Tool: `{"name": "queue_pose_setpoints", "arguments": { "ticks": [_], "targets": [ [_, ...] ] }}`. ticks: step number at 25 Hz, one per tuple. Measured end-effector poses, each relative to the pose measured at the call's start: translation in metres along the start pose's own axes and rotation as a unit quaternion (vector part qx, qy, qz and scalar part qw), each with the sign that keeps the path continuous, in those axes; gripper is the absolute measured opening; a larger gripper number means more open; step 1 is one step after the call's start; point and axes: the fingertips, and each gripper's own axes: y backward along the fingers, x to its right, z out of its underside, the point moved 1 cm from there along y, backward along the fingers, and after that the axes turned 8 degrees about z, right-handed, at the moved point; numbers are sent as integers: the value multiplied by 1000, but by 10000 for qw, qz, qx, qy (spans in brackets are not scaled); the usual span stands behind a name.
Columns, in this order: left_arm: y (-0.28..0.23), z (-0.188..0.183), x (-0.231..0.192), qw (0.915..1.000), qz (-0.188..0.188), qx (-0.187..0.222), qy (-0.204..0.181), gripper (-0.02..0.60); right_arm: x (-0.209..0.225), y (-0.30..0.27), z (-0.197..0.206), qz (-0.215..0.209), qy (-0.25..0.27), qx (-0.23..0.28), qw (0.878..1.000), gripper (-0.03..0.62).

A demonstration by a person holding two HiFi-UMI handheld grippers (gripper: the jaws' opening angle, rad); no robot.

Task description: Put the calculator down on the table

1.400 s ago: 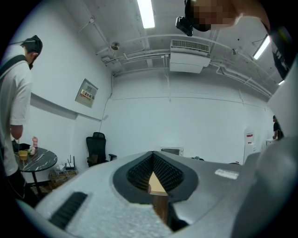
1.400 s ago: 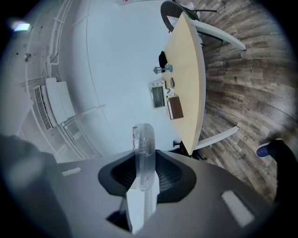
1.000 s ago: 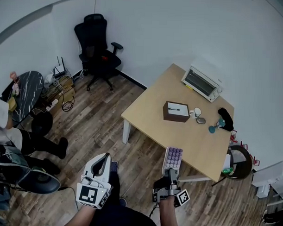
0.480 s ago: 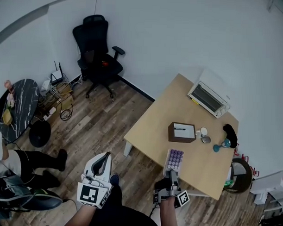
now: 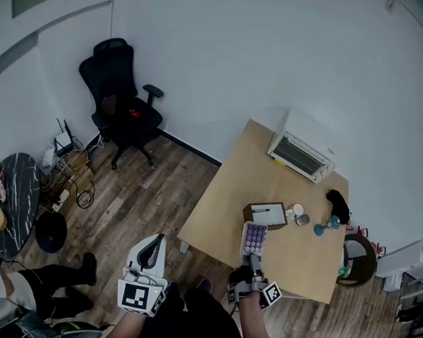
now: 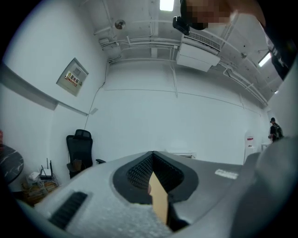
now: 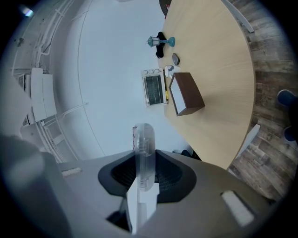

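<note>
- Now, in the head view, the brown box [image 5: 265, 215] has drawn much closer to the calculator [image 5: 255, 238]. A second ago the two were well apart. The calculator's far end now sits just short of the box, on my side of it, lined up over the near part of the table [image 5: 224, 193]. I judge the walk-up nearly done, with only lowering and letting go left.
- Same view, grippers: my right gripper [image 5: 253, 256] holds the calculator by its near end, flat, with its purple keys up. It looks to be off the wood rather than resting on it. My left gripper [image 5: 152, 242] hangs well left of the box, off the table and over the floor [image 5: 148, 197].
- Same view, containers: the box shows a white top with what looks like a dark pen [image 5: 260, 210] lying on it. Whether the box is open I cannot tell. Just right of the box stands a white cup [image 5: 297, 210], its contents too small to read. Beyond the box sits the toaster oven [image 5: 300, 154], and I can make out nothing inside it.
- Left gripper view: my jaws meet at the tips and hold nothing. A thin tan sliver shows low between the pads, and I cannot tell what it is. The box is out of sight here.
- Right gripper view: my jaws are drawn partly in and clamped on the calculator, which I see edge-on between the pads. The box lies ahead on the tabletop, with bare wood on my side of it to set down on.
</note>
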Motion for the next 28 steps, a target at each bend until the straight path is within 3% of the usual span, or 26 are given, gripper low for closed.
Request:
{"name": "queue_pose_setpoints", "arguments": {
  "ticks": [5, 17, 23, 28],
  "targets": [
    [-40, -3, -13, 9999, -48, 88, -125, -5, 15, -45, -12, 122, -38, -118, 9998, 109],
    [-149, -23, 1, 9986, -267, 298, -355, -5, 50, -145, -47, 939, -8, -941, 9911, 109],
    [-168, -25, 1, 9976, -496, 306, -363, -3, 56, -174, -44, 1169, 120, -1252, 9852, 109],
    [-177, -22, -11, 9977, -551, 251, -297, -5, 93, -199, -46, 1495, 316, -1320, 9794, 109]
  ]
}}
